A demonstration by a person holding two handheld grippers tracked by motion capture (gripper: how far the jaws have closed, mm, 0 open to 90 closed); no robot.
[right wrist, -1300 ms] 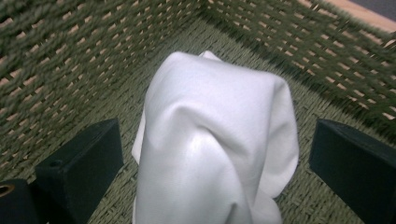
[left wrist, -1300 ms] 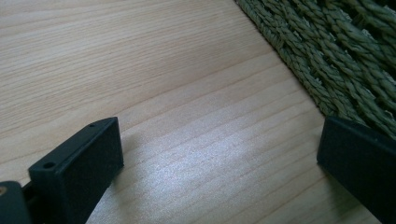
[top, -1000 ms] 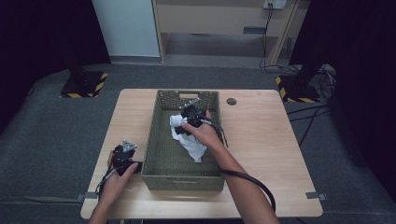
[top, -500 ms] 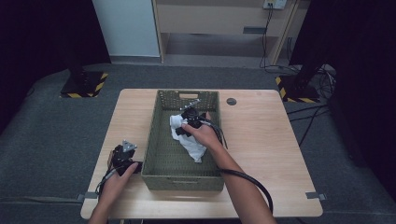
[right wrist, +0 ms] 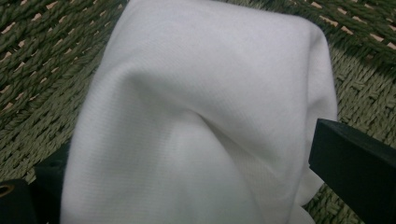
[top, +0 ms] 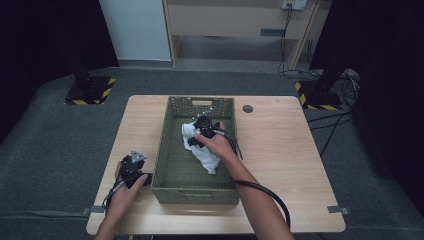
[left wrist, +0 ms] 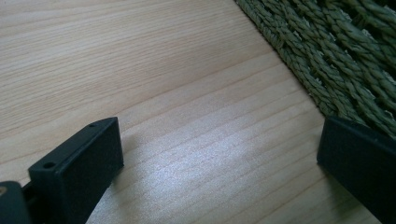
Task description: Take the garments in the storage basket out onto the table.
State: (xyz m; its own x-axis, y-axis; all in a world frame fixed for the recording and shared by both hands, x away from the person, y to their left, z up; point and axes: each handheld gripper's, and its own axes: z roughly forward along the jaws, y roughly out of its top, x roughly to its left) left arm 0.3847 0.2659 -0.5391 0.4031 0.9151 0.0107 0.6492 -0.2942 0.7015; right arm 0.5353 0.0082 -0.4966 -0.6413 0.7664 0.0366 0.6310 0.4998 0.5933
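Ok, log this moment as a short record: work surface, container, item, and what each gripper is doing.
surface: wooden table
container: green woven basket, mid-table
item: white cloth, crumpled inside the basket
right gripper: in the basket at the cloth, jaws apart with cloth between them
left gripper: low over the table just left of the basket, jaws wide apart, nothing between them
other: small dark round disc on the table right of the basket's far corner
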